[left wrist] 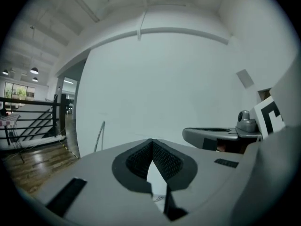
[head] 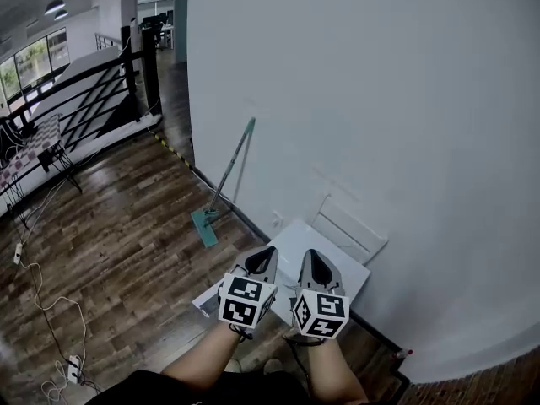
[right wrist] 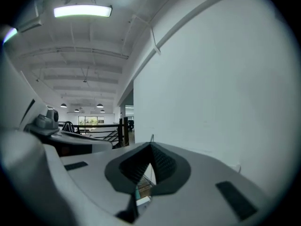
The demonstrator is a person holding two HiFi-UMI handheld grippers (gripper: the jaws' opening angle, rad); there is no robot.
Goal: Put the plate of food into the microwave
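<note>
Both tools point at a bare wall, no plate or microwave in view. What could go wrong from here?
1. White boards lie on the floor just beyond the left tool and right tool, both shut and empty; a step forward could trip on them.
2. The mop leans against the wall and could topple if brushed.
3. Loose cables trail across the floor at the left, a snag hazard when turning.

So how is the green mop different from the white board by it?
The long thin mop with the teal head stands tilted, handle leaning on the white wall; the flat white rectangular board lies low by the wooden floor. The mop is skinny; the board is wide. Both sit by that wall.
</note>
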